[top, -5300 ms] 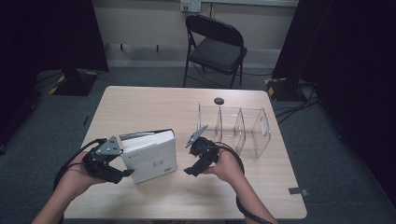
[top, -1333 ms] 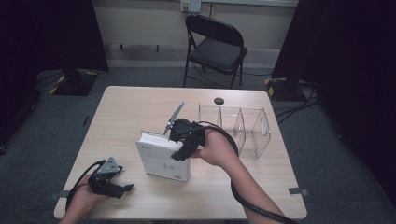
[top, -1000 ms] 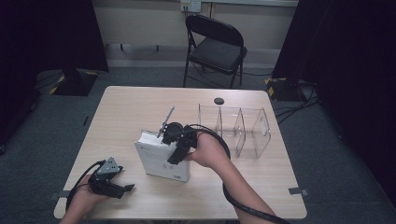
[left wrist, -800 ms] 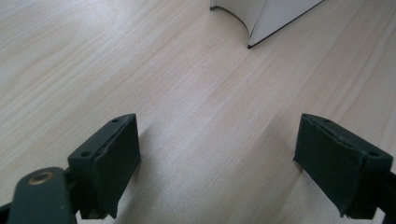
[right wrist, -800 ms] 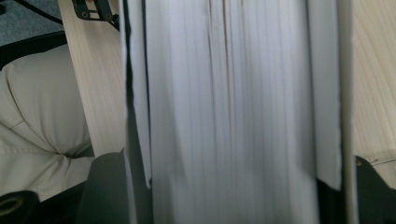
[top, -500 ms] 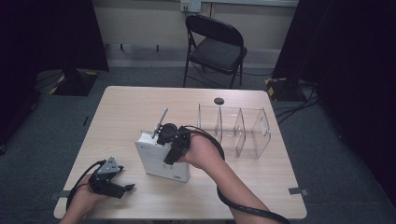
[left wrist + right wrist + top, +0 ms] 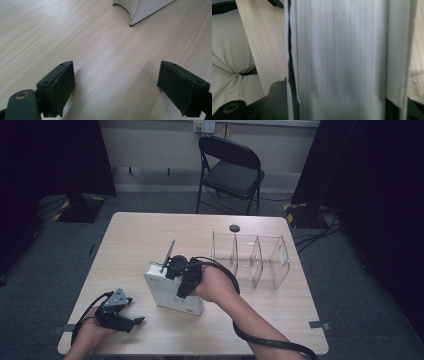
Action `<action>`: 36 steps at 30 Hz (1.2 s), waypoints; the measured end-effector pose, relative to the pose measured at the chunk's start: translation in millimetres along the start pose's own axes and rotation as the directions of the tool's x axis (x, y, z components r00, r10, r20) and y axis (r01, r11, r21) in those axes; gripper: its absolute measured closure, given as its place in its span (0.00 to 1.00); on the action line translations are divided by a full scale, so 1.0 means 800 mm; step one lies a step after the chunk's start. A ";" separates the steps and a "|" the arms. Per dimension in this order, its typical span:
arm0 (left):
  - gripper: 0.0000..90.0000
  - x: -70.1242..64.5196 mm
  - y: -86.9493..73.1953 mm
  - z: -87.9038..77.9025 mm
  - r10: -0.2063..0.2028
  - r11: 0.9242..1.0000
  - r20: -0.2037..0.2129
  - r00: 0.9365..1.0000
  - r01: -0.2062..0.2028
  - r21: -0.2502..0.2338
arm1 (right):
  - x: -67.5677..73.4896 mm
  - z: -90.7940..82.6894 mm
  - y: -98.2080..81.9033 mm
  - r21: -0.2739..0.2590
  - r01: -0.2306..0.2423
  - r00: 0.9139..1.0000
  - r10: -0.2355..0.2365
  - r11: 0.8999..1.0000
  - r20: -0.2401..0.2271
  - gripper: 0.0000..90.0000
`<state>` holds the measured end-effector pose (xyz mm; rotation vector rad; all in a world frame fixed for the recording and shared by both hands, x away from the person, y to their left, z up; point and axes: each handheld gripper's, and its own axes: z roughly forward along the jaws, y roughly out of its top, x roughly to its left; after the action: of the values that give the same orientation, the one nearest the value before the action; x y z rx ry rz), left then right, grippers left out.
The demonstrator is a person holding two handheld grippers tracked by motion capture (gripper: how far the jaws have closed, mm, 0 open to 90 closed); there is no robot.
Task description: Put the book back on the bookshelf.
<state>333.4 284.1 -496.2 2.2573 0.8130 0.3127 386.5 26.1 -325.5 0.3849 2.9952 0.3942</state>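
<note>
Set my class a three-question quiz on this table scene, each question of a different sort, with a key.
1. True or false: the left tongs hold the white book.
2. In the high view, what stands to the right of the book? A: a clear divider rack. B: a mug. C: a laptop.
3. Fill in: the right tongs straddle the book's ____ edge.

Key
1. False: they rest open and empty on the table.
2. A.
3. Top. Their jaws have just been closing, with the book between them.

Book (image 7: 172,292) upright mid-table (image 7: 130,240); divider rack (image 7: 250,260) right of it; chair (image 7: 231,170) behind table.
</note>
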 end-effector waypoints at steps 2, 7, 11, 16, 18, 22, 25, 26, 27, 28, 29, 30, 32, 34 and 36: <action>0.15 0.000 0.000 0.000 0.002 1.000 0.000 1.000 -0.002 -0.002 | 0.000 -0.001 0.001 0.004 -0.013 1.000 0.013 1.000 0.003 0.57; 0.15 0.001 -0.001 0.000 0.010 1.000 0.003 1.000 -0.010 -0.005 | 0.003 -0.002 0.001 0.003 -0.044 0.999 0.044 0.999 0.011 0.58; 0.15 0.003 -0.001 -0.001 0.020 1.000 0.002 1.000 -0.020 -0.003 | -0.001 -0.004 -0.003 -0.010 -0.073 0.997 0.073 0.997 -0.006 0.58; 0.15 0.002 -0.001 -0.001 0.014 1.000 0.009 1.000 -0.014 -0.005 | -0.007 -0.008 -0.009 -0.011 -0.101 0.995 0.101 0.995 -0.021 0.58; 0.15 0.003 -0.001 -0.001 0.016 1.000 0.010 1.000 -0.016 -0.005 | -0.008 -0.012 -0.011 -0.014 -0.114 0.993 0.113 0.993 -0.018 0.58; 0.15 0.002 -0.001 -0.001 0.013 1.000 0.010 1.000 -0.013 -0.005 | -0.014 -0.028 -0.015 -0.041 -0.133 0.991 0.132 0.990 -0.018 0.59; 0.15 0.003 -0.001 -0.001 0.020 1.000 0.003 1.000 -0.020 -0.004 | -0.017 -0.040 -0.019 -0.049 -0.153 0.988 0.152 0.987 -0.029 0.59; 0.15 0.003 -0.001 -0.001 0.020 1.000 0.005 1.000 -0.020 -0.005 | -0.017 -0.043 -0.021 -0.049 -0.144 0.989 0.143 0.988 -0.025 0.59; 0.15 0.003 -0.001 -0.001 0.020 1.000 0.005 1.000 -0.020 -0.005 | -0.018 -0.046 -0.022 -0.042 -0.150 0.989 0.149 0.988 -0.020 0.58; 0.15 0.003 -0.001 -0.001 0.020 1.000 0.004 1.000 -0.020 -0.004 | -0.017 -0.048 -0.024 -0.038 -0.149 0.989 0.149 0.988 -0.014 0.59; 0.15 0.003 -0.001 -0.001 0.020 1.000 0.004 1.000 -0.020 -0.004 | -0.018 -0.050 -0.026 -0.032 -0.152 0.988 0.152 0.988 -0.009 0.59; 0.15 0.003 -0.001 -0.001 0.020 1.000 0.004 1.000 -0.020 -0.004 | -0.019 -0.051 -0.029 -0.031 -0.154 0.988 0.154 0.988 -0.004 0.59; 0.15 0.003 -0.001 -0.001 0.020 1.000 0.003 1.000 -0.020 -0.005 | -0.020 -0.054 -0.034 -0.021 -0.166 0.986 0.166 0.986 -0.005 0.59; 0.15 0.003 -0.001 -0.001 0.020 1.000 0.003 1.000 -0.020 -0.004 | -0.022 -0.056 -0.040 -0.014 -0.170 0.985 0.170 0.985 -0.003 0.59; 0.15 0.002 -0.001 -0.001 0.017 1.000 0.006 1.000 -0.017 -0.004 | -0.023 -0.058 -0.047 -0.006 -0.172 0.985 0.172 0.985 0.002 0.59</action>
<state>334.4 286.0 -496.3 2.2613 0.7892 0.3152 389.8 -25.1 -289.6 0.6461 2.9673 0.4157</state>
